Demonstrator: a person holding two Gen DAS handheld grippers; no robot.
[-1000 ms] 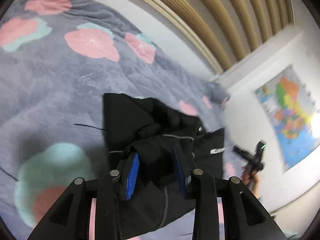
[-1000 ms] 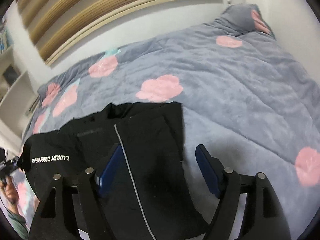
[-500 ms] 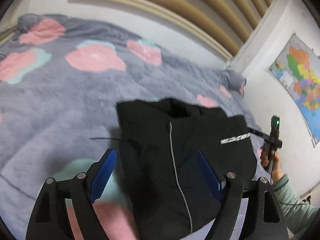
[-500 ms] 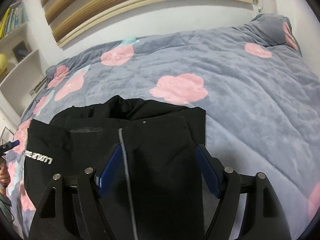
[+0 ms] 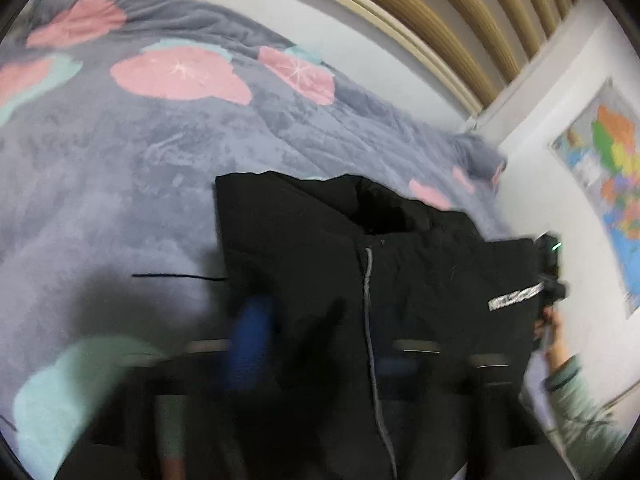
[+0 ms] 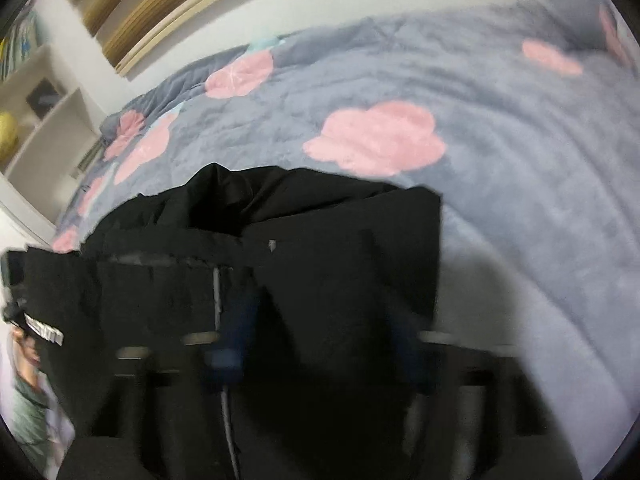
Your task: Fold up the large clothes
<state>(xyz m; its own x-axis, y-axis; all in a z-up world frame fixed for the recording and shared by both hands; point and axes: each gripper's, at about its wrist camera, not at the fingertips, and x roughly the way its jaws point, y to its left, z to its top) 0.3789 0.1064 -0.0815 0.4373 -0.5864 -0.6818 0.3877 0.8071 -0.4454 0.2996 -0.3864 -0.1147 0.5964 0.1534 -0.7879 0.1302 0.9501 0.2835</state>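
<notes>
Across the lower centre of the left wrist view lies the black jacket, on a grey-purple blanket w/ pink flower shapes. Its grey zipper line runs down the middle, and a white logo strip sits on its right part. The left gripper is at the bottom, very blurred; one blue pad shows at left of the fabric fold, the other is dim at right. Its jaws are closing, w/ jacket cloth between them; if the pads already press it I cannot tell. At right edge a hand w/ green sleeve holds the other tool. A colour map hangs on the wall at upper right, wooden slats at top.

Lower centre of the right wrist view shows the same jacket, collar part toward the upper middle, zipper going down to the bottom edge. The right gripper is blurred too; blue pads stand at both sides of a fabric part. Its jaws are closing around the cloth, grip not clear. Blanket fills the right half. White shelves are at upper left.
</notes>
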